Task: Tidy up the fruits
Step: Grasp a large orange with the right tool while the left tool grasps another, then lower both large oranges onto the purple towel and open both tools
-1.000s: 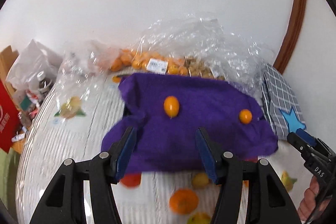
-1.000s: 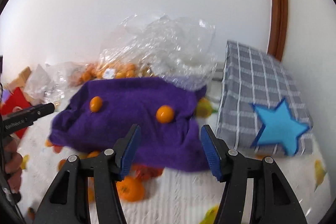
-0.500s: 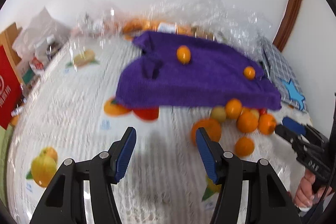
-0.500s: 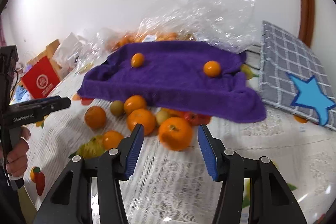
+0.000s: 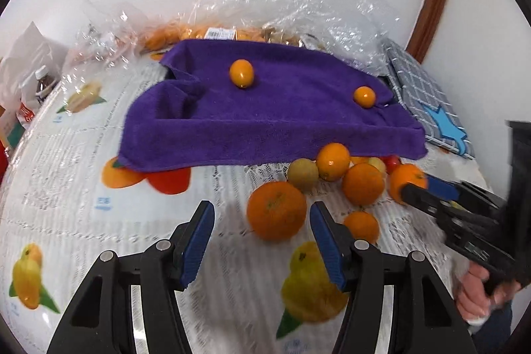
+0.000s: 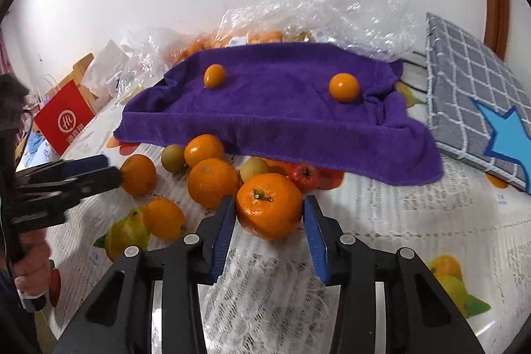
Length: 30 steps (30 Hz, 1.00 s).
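A purple towel drapes over a raised base and carries two small kumquats. Oranges and small green fruits lie in a pile in front of it. My left gripper is open, its tips on either side of a large orange that lies just ahead of them. My right gripper is open with a large orange between its fingers, pads close to its sides. The towel and the pile also show in the right wrist view.
A grey checked box with a blue star stands to the right of the towel. Clear plastic bags with more fruit lie behind it. A red box and bottles stand at the left. The tablecloth has fruit prints.
Both grippers have dropped and come closer to the fruit pile. The right gripper now straddles a large orange; the left one has neared another orange.
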Each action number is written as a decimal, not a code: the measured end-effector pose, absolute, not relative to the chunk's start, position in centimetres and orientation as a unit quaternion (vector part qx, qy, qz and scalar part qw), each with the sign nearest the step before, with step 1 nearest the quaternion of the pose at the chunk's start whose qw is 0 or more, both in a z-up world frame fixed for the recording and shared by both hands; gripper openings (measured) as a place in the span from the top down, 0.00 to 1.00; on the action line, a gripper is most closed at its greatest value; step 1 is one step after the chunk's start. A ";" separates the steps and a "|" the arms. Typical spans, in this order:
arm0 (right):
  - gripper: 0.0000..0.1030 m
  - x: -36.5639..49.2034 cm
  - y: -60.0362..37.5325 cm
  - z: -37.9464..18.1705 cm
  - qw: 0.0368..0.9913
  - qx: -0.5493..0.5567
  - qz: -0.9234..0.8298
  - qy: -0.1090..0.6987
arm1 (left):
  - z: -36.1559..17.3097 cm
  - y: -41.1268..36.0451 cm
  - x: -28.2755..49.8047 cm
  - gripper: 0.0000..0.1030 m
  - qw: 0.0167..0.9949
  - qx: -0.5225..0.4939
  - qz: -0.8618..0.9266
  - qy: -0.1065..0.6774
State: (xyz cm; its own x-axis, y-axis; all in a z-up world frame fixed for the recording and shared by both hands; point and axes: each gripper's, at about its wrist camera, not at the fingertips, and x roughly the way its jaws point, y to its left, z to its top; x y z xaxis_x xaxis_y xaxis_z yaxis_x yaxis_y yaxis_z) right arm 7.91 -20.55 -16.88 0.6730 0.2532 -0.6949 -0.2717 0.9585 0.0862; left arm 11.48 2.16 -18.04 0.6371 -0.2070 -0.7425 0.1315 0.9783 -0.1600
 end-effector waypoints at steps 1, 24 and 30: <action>0.60 7.5 -20.8 -16.6 0.918 -0.013 0.141 0.371 | -18.3 2.0 11.9 0.44 0.902 -0.048 -0.093 0.418; 0.60 6.9 -23.4 -16.6 0.922 0.007 0.125 0.367 | -18.9 3.1 11.3 0.62 0.909 -0.088 -0.144 0.382; 0.60 6.6 -23.3 -16.5 0.925 0.003 0.124 0.360 | -18.1 3.7 10.6 0.62 0.922 -0.102 -0.141 0.347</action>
